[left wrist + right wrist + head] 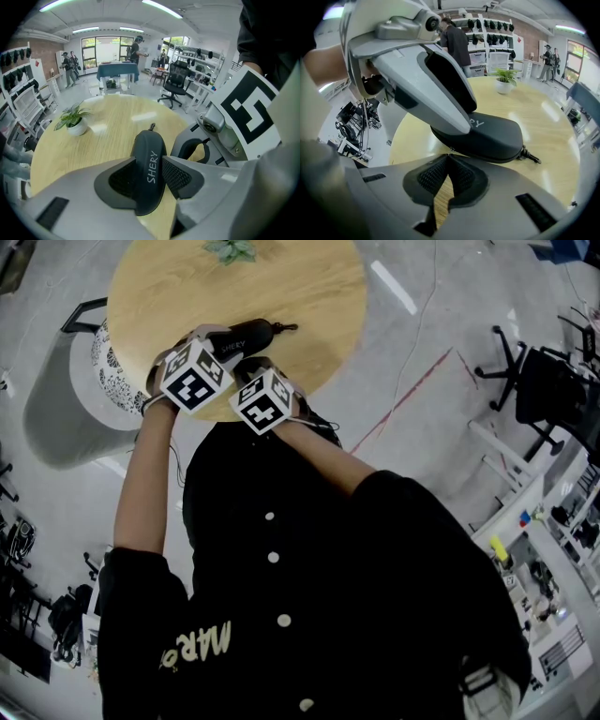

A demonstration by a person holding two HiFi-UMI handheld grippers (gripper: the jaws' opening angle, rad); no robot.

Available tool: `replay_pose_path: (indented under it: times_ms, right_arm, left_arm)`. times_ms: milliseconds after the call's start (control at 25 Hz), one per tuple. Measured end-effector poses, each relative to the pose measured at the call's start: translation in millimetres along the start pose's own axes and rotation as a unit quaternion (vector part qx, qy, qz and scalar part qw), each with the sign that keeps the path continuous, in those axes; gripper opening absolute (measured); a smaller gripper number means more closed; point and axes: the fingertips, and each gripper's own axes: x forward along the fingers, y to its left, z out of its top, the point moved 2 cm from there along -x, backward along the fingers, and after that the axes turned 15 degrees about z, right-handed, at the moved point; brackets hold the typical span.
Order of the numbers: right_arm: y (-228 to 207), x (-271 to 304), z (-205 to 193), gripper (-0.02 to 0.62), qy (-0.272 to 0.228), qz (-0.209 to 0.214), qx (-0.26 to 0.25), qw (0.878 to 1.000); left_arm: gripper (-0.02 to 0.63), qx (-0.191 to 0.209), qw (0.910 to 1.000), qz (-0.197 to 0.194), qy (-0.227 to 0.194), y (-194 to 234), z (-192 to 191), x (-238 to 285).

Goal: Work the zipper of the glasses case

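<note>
Clamping the glasses case [147, 140] by the near edge of the counter [112, 129], left tongs [149, 160] look solid; right tongs [449, 158], pinched together empty, should probably open and grab the zipper pull [529, 157].

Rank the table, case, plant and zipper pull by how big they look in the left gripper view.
1. Table
2. Case
3. Plant
4. Zipper pull
The case sits right at the camera and the plant far back, so that pair says little about true size.
</note>
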Motion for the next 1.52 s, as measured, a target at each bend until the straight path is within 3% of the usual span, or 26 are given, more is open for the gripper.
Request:
replay_pose_path:
  times_ms: [360,840,920,1080,1200,1400,1520]
  right_arm:
    - [20,18,13,0.008,-0.033,0.007,0.023,0.999]
    - [24,24,16,0.009,-0.016,0.014,-0.014,1.000]
    - [28,19,16,0.034,-0.014,0.022,-0.025,0.999]
    - [36,-1,12,0.141,0.007,0.047,-0.079,0.996]
    - [29,-22,7,0.150,0.022,0.031,-0.150,0.988]
    - [6,-53,6,0.161,0.028,-0.005,-0.210,0.977]
    - [-5,-64,21,0.167,0.031,-0.022,-0.263,0.964]
  left_arm:
    - [0.172,0.000,1.0000,-0.003,-0.003,0,1,-2]
    - [0.170,0.003,1.0000,0.007,-0.005,-2,-1,-3]
    - [0.170,0.005,0.9999,0.010,-0.008,-4,0,-4]
    - [0.173,-0.014,0.9997,0.014,-0.016,-4,1,-8]
    - [0.183,-0.035,0.9984,0.035,-0.027,-2,3,-13]
    - [0.184,-0.077,0.9927,0.078,-0.051,4,-5,-32]
    - [0.184,-0.115,0.9853,0.111,-0.060,7,-19,-45]
